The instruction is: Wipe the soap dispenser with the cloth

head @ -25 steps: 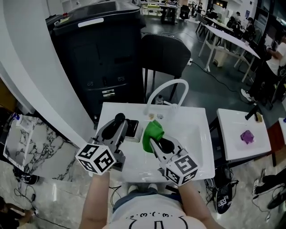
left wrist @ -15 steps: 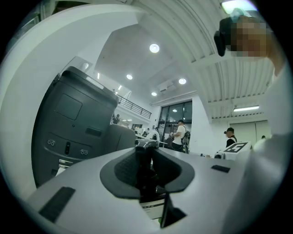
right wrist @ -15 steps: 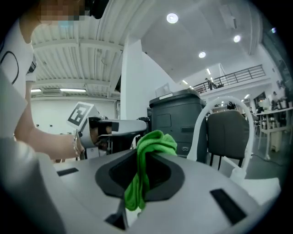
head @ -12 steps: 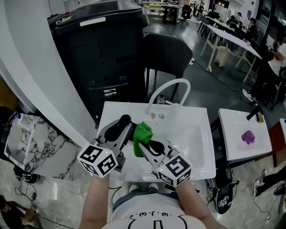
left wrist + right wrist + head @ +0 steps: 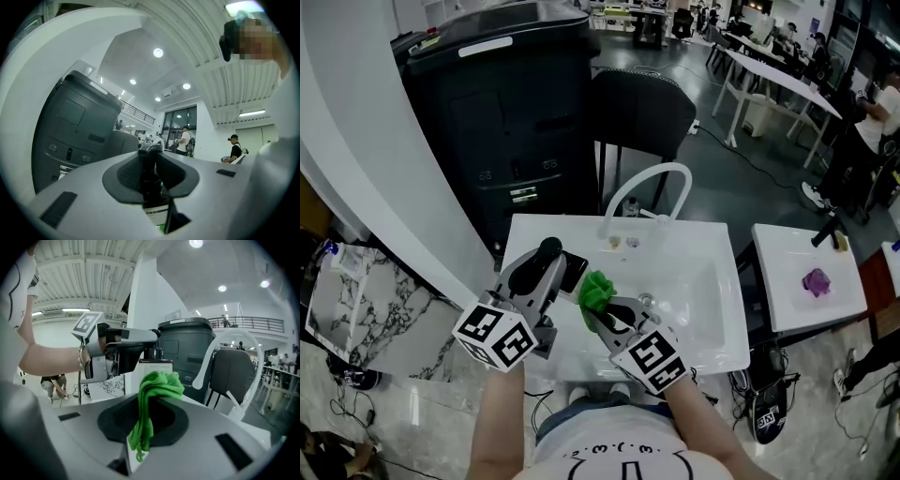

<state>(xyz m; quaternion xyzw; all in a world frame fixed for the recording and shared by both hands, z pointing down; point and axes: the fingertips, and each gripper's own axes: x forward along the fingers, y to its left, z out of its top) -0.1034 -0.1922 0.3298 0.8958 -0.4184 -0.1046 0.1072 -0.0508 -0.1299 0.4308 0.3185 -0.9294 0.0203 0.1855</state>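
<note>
The left gripper (image 5: 152,174) has its jaws clamped on the soap dispenser (image 5: 157,214), a dark bottle with a pale label. The bottle stands upright between the black pads, and its pump head rises at the centre of the left gripper view.

The right gripper (image 5: 147,422) has its jaws clenched on the cloth (image 5: 159,383), a green rag. A bunched fold stands above the pads and a loose tail hangs down between them, in the lower centre of the right gripper view.

In the right gripper view, the bunched top of the cloth lies directly in front of the dispenser's label, at the centre of the frame. Contact between the two appears likely but cannot be confirmed from this angle. The left gripper and the forearm (image 5: 47,357) behind it enter from the left of that frame.

In the head view, the dispenser sits left of centre, and the cloth is just beside it on its right. Both are over the left part of a white sink (image 5: 703,281). A curved white faucet (image 5: 664,174) arches over the far rim. Beyond it are a dark chair (image 5: 642,112) and a large black cabinet (image 5: 506,103) at upper left. A white side table (image 5: 787,309) at the right edge carries a purple object (image 5: 816,281).
</note>
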